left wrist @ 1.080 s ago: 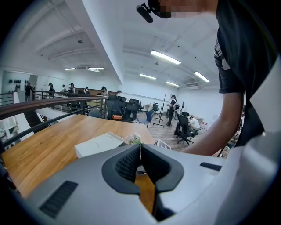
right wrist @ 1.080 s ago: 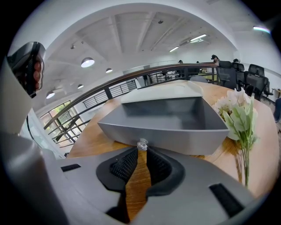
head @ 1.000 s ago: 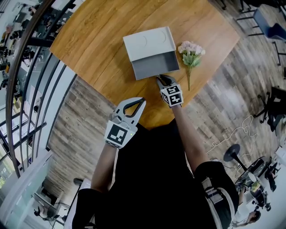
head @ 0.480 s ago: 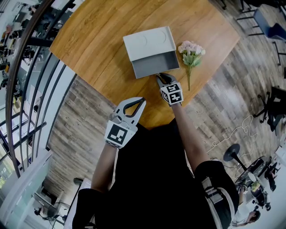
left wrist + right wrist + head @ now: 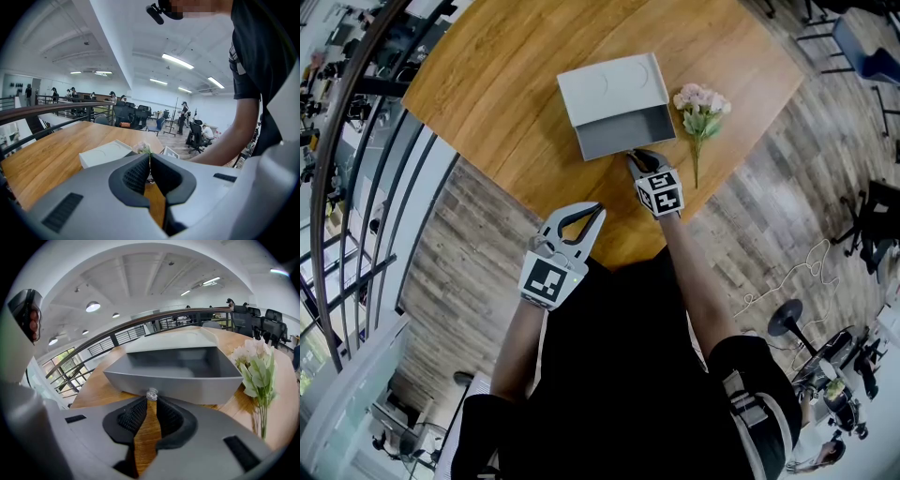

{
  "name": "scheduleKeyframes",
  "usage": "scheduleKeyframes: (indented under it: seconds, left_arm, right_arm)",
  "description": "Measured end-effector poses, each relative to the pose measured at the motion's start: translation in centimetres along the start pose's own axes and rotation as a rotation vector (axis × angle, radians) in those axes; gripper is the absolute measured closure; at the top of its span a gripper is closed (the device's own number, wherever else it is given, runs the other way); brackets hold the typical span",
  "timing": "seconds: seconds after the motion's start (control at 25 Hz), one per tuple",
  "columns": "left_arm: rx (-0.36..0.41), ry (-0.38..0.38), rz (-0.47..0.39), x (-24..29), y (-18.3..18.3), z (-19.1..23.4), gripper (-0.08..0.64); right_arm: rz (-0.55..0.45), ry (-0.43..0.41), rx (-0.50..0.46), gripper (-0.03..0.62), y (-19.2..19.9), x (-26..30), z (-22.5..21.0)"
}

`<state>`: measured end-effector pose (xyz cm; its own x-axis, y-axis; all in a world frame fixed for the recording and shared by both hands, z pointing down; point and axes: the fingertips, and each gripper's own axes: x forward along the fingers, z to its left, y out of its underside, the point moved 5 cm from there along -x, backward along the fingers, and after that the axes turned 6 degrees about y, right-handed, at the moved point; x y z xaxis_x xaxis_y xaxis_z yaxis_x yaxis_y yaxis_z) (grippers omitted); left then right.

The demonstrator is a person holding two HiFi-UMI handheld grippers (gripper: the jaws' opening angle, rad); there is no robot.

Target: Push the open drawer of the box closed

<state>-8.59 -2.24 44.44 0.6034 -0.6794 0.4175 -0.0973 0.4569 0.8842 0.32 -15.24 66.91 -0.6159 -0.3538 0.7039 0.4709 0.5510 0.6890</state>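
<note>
A grey box (image 5: 609, 84) lies on the round wooden table (image 5: 497, 84), its drawer (image 5: 623, 133) pulled out toward me and empty. In the right gripper view the drawer's front wall (image 5: 187, 385) fills the middle, with a small clear knob (image 5: 151, 393) on it. My right gripper (image 5: 151, 400) has its tips closed on that knob; from the head view it (image 5: 633, 157) meets the drawer front near the right end. My left gripper (image 5: 598, 210) hangs shut and empty off the table's near edge, well short of the box (image 5: 105, 152).
A bunch of pink flowers (image 5: 701, 108) lies just right of the box, beside the drawer (image 5: 255, 366). A railing (image 5: 356, 141) curves along the left. The floor is wooden planks, with chairs and cables at the right.
My right gripper has crept a little forward against the drawer front, and the drawer has slid slightly into the box. The left gripper has not moved.
</note>
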Motion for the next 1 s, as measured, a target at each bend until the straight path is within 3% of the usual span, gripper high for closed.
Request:
scheduleKeyframes:
  seconds: [0.16,0.4,0.52,1.0]
  left_arm:
    - [0.038,0.002,0.002,0.3,0.0,0.0,0.534]
    - [0.000,-0.007,0.007,0.1,0.2,0.4,0.534]
    - [0.036,-0.011,-0.008,0.1,0.2,0.5,0.534]
    - [-0.020,-0.038,0.017,-0.5,0.5,1.7,0.534]
  right_arm:
    - [-0.001,-0.001,-0.008,0.514,-0.1,-0.1,-0.2]
    - [-0.001,-0.007,-0.011,0.514,-0.6,0.5,0.0]
    - [-0.002,-0.009,-0.014,0.514,-0.8,0.6,-0.1]
    - [-0.004,-0.018,-0.023,0.514,-1.6,1.8,-0.6]
